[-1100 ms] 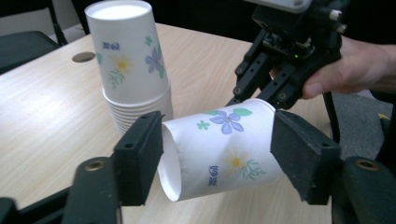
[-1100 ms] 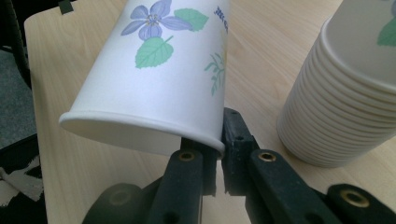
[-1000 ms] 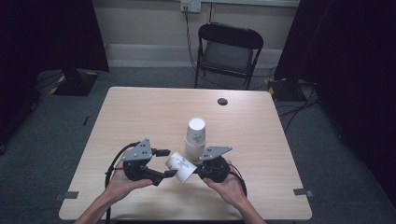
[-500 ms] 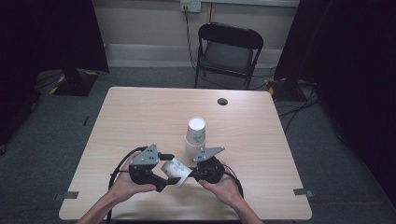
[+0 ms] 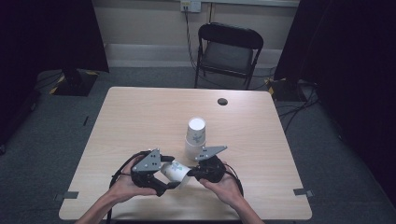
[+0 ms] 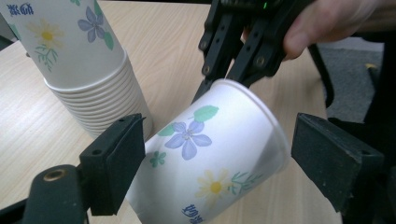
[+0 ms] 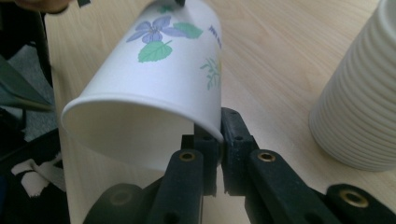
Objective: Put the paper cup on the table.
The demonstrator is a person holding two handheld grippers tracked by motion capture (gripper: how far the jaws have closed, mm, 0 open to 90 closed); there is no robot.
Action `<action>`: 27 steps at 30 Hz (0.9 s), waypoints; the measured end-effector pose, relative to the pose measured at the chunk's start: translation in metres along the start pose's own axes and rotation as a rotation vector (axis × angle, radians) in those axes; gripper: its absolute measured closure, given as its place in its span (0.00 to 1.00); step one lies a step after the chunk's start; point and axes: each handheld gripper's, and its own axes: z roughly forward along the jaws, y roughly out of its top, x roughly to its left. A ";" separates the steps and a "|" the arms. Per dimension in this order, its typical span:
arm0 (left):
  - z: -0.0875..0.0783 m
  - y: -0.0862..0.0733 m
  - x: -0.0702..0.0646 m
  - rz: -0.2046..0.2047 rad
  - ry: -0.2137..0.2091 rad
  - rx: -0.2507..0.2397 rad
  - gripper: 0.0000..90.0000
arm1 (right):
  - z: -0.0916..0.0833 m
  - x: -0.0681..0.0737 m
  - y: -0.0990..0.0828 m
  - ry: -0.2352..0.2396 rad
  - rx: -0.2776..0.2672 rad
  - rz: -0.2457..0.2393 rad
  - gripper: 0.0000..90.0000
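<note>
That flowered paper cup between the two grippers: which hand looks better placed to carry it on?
Probably the right. The right gripper is pinched shut on the paper cup's rim, while the left gripper's jaws have just been opening and stand clear of the cup's sides.

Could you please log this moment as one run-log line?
right gripper: shut on paper cup rim | left gripper: jaws just opening, off cup | cup stack: upright on table
</note>
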 end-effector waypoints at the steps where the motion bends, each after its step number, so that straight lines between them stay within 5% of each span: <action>1: 0.002 0.000 -0.001 -0.003 -0.001 0.005 0.19 | -0.002 -0.001 0.000 -0.005 -0.002 0.002 0.97; 27: 0.021 -0.011 -0.008 0.074 0.072 0.090 0.19 | -0.013 -0.008 0.004 0.014 -0.062 0.121 0.98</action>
